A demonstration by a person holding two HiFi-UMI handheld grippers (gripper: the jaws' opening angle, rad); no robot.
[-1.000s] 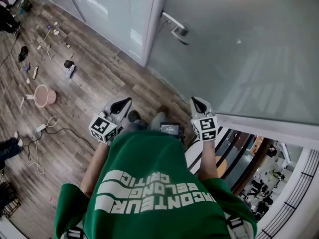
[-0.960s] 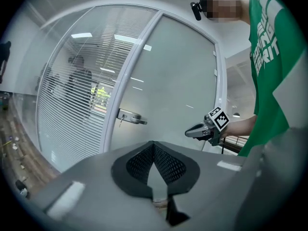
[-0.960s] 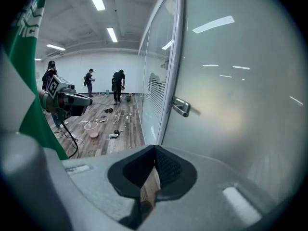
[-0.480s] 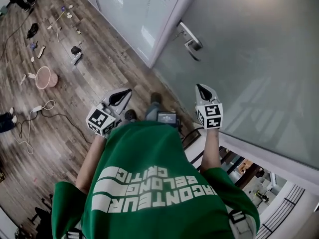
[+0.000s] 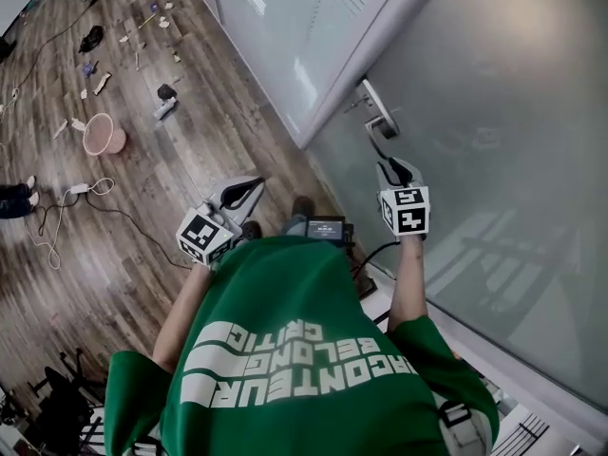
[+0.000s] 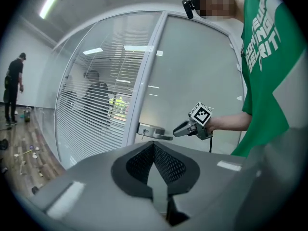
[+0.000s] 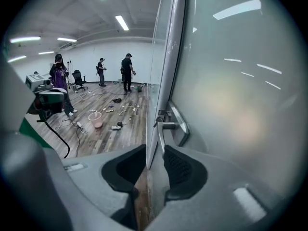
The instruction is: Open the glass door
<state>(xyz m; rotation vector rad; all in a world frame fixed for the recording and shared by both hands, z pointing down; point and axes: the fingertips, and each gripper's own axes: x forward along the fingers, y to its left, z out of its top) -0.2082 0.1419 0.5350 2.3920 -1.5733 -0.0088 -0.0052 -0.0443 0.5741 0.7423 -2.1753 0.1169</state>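
In the head view, the door (image 5: pixel 494 112) is seen at the right, closed against its post (image 5: pixel 375 50), with the handle (image 5: pixel 382 122) near that edge. The right gripper (image 5: pixel 391 165) is held just below the handle, close to the door. The left gripper (image 5: pixel 253 187) is kept apart from the door, over the floor (image 5: pixel 142 207), where wide room is left. A basket (image 5: pixel 103 136) and a cable (image 5: pixel 57 221) lie well away.

In the left gripper view, its jaws are seen closed together, with nothing in them. The right gripper's tip is found just beside the handle's end.

In the right gripper view, the jaws have just been opening and stand apart, released. The handle's end hangs just ahead of the tips and is not pressed by them. The door edge runs straight up from the gap.
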